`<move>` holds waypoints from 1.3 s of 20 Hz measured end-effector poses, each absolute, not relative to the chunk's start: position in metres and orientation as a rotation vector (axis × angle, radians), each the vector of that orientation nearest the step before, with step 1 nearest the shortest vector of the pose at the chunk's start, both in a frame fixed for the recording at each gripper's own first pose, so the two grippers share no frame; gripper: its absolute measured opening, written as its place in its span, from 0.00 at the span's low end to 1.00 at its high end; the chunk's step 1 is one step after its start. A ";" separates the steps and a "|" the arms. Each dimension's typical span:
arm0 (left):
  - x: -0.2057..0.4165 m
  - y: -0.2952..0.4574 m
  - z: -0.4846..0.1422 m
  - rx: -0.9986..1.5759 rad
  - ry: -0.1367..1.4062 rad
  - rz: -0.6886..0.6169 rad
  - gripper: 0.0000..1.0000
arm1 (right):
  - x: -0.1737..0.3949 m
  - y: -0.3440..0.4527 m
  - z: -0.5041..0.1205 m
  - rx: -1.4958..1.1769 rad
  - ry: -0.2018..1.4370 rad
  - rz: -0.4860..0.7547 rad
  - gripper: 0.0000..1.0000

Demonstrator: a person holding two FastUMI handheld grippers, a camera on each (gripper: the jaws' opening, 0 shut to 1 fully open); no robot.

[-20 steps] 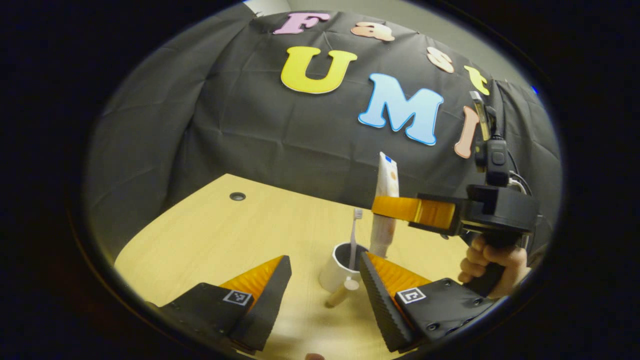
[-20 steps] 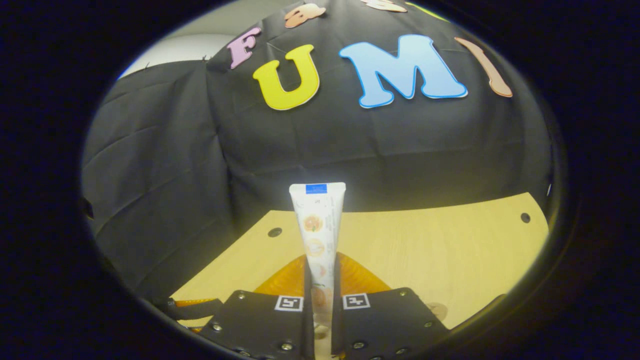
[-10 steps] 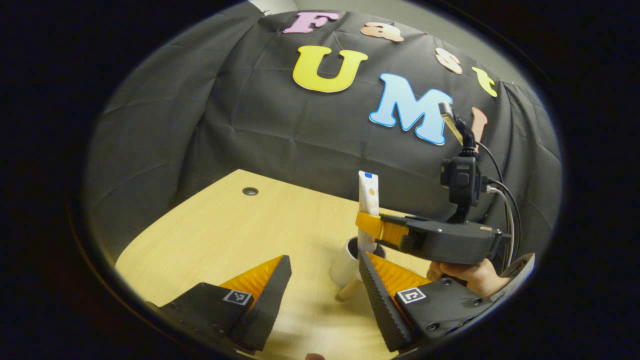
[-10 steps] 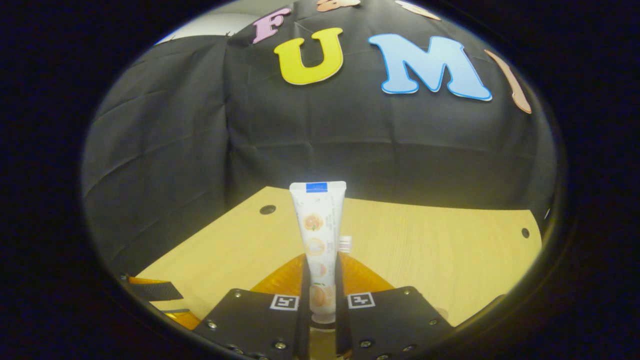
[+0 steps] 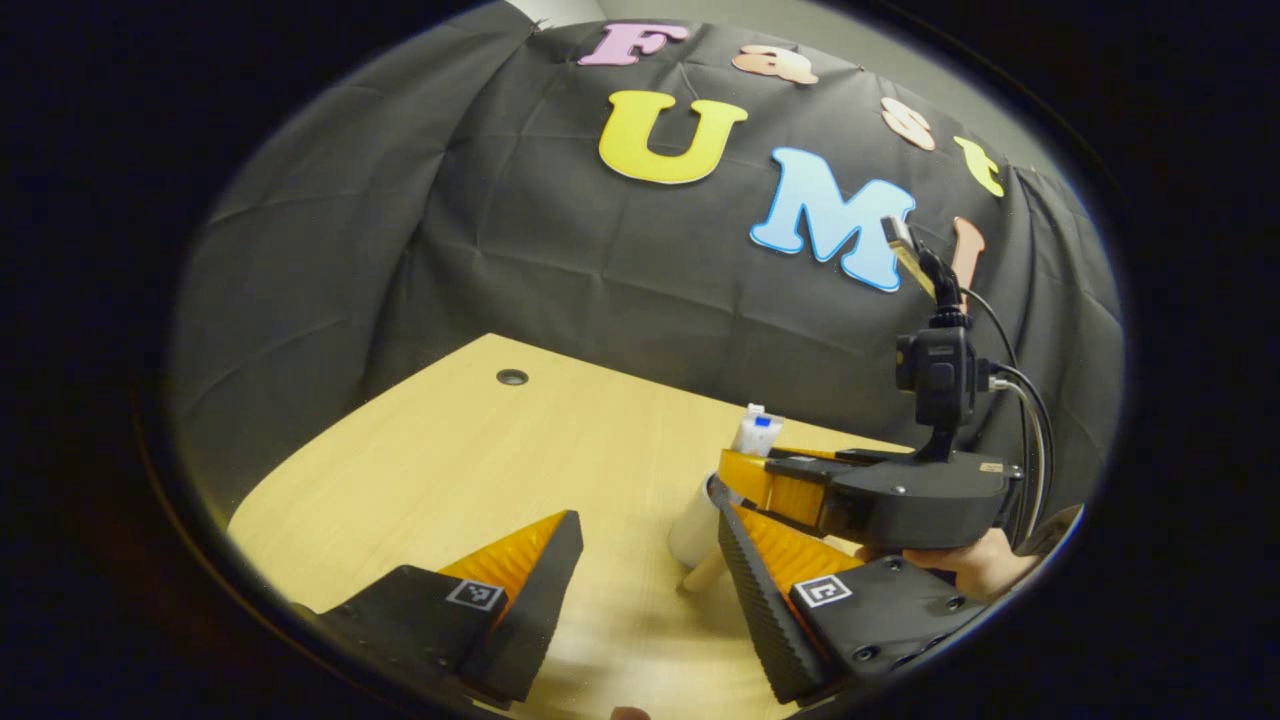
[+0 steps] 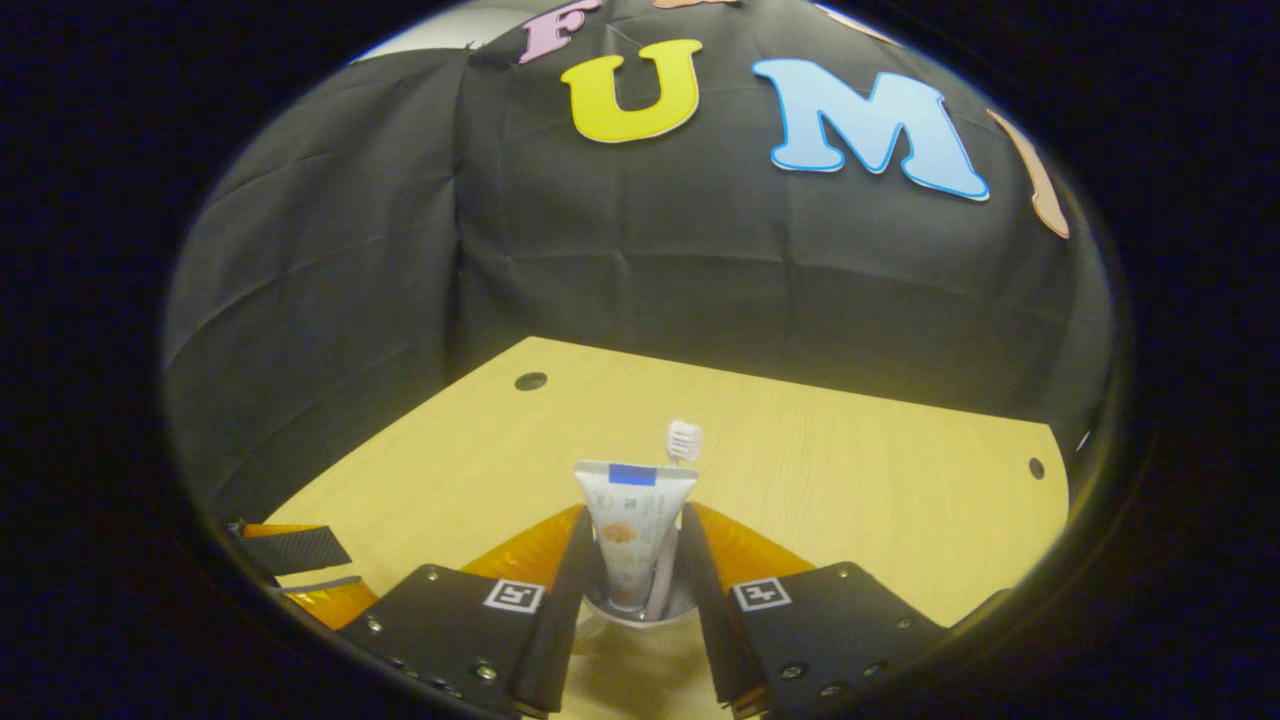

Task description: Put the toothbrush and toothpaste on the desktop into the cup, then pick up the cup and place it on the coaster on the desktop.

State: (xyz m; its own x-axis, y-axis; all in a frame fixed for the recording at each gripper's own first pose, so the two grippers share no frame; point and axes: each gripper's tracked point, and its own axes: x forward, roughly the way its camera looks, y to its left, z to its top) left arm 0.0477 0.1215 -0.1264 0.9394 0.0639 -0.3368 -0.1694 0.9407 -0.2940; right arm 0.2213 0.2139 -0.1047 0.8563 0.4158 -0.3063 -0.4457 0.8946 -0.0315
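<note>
In the right gripper view a white cup (image 6: 628,612) stands on the wooden desk between my right gripper's (image 6: 634,545) spread fingers. The toothpaste tube (image 6: 630,525) stands upright in it, and the toothbrush (image 6: 684,440) head pokes up behind the tube. My right gripper is open around the tube. In the left gripper view the cup (image 5: 693,527) sits just ahead, partly hidden by the right gripper (image 5: 742,476), which hovers level over its rim, held by a hand (image 5: 975,566). The tube's top (image 5: 757,433) shows above those fingers. My left gripper (image 5: 645,528) is open, low near the cup, holding nothing.
The desk (image 5: 450,450) runs back to the black cloth wall. A cable hole (image 5: 512,377) sits at its far left, and two holes (image 6: 530,381) (image 6: 1035,467) show in the right gripper view. A left finger (image 6: 290,550) shows at that view's lower left.
The right gripper came down and set the toothpaste into the cup, then its fingers spread apart off the tube. The left gripper has barely moved.
</note>
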 end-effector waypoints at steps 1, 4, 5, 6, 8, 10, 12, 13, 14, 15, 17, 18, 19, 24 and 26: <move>0.047 0.121 -0.128 -0.327 0.332 0.121 0.90 | 0.219 0.213 -0.101 -0.099 0.295 0.453 0.54; 0.048 0.116 -0.127 -0.331 0.332 0.112 0.90 | 0.209 0.207 -0.090 -0.086 0.277 0.453 0.86; 0.048 0.114 -0.127 -0.328 0.335 0.108 0.90 | 0.207 0.205 -0.085 -0.077 0.272 0.452 0.86; 0.048 0.113 -0.128 -0.326 0.336 0.104 0.90 | 0.204 0.203 -0.079 -0.064 0.262 0.454 0.86; 0.050 0.109 -0.128 -0.322 0.339 0.093 0.90 | 0.196 0.192 -0.062 -0.041 0.231 0.445 0.86; 0.055 0.103 -0.130 -0.318 0.350 0.078 0.90 | 0.185 0.180 -0.046 -0.017 0.200 0.436 0.86; 0.059 0.096 -0.134 -0.310 0.371 0.062 0.90 | 0.171 0.164 -0.032 0.003 0.175 0.424 0.86; 0.062 0.092 -0.136 -0.304 0.384 0.054 0.89 | 0.163 0.154 -0.026 0.010 0.165 0.412 0.82; 0.067 0.086 -0.138 -0.303 0.396 0.042 0.90 | 0.156 0.144 -0.022 0.015 0.156 0.400 0.86; 0.070 0.081 -0.143 -0.303 0.412 0.029 0.90 | 0.149 0.133 -0.020 0.020 0.153 0.387 0.86; 0.078 0.073 -0.150 -0.292 0.446 0.008 0.90 | 0.136 0.111 -0.020 0.032 0.161 0.358 0.86; 0.082 0.070 -0.154 -0.282 0.460 -0.002 0.90 | 0.129 0.099 -0.022 0.037 0.168 0.339 0.86; 0.085 0.067 -0.157 -0.270 0.473 -0.009 0.89 | 0.123 0.085 -0.023 0.042 0.174 0.318 0.86; 0.105 0.049 -0.172 -0.236 0.552 -0.076 0.89 | 0.096 0.026 -0.043 0.069 0.228 0.213 0.86; 0.115 0.039 -0.187 -0.221 0.609 -0.106 0.90 | 0.091 0.010 -0.052 0.071 0.254 0.182 0.86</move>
